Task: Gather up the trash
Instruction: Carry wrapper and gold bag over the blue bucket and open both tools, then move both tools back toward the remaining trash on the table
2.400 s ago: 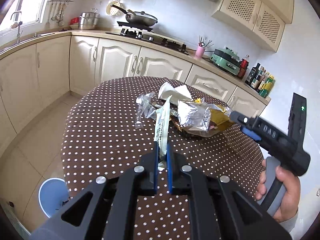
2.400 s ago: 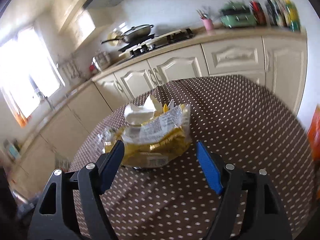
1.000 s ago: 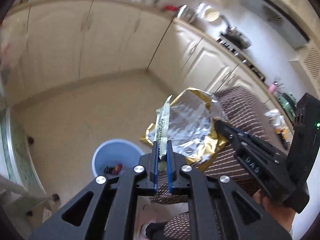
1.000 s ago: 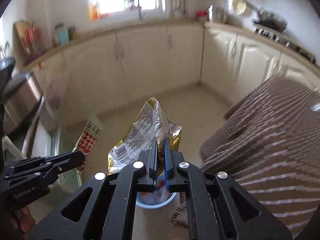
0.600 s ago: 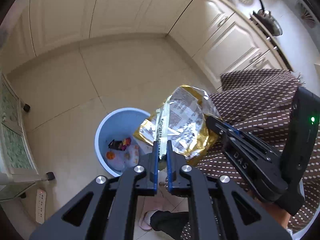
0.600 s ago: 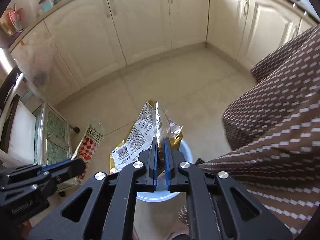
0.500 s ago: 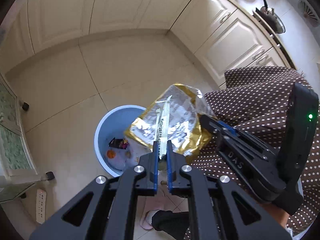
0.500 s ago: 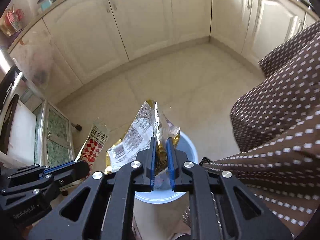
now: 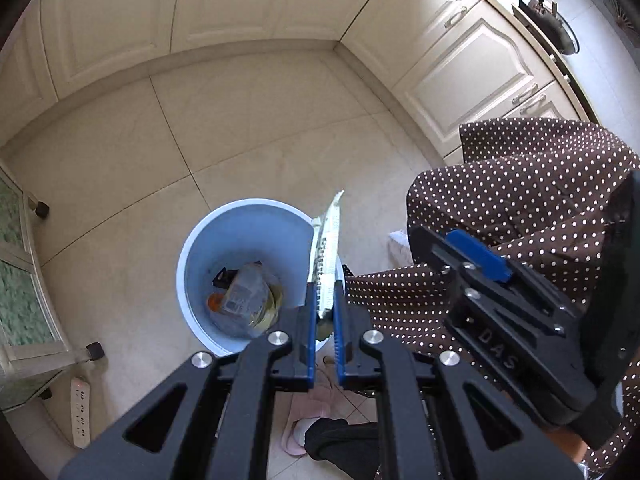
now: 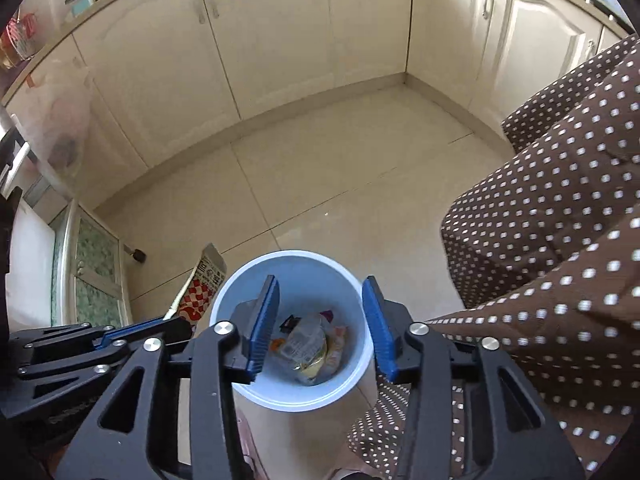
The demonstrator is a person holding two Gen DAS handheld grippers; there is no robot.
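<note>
A light blue waste bin (image 9: 244, 220) (image 10: 298, 264) stands on the tiled floor, holding a gold and silver snack bag (image 9: 250, 298) (image 10: 310, 344) among other wrappers. My left gripper (image 9: 323, 312) is shut on a flat wrapper (image 9: 328, 248), red and white checked on the side seen from the right wrist (image 10: 202, 284), held upright over the bin's rim. My right gripper (image 10: 320, 330) hangs right above the bin, its jaws opening with nothing between them. It also shows at the right of the left wrist view (image 9: 476, 260).
A table with a brown polka-dot cloth (image 9: 520, 200) (image 10: 560, 240) hangs close to the right of the bin. Cream cabinets (image 10: 280, 40) line the far walls. A wheeled glass-front cart (image 9: 20, 280) and a power strip (image 9: 80, 416) sit left. A pink slipper (image 9: 308, 420) is below.
My right gripper opened and the gold and silver bag dropped into the bin. Both grippers came down from table height over the bin. The left keeps its wrapper.
</note>
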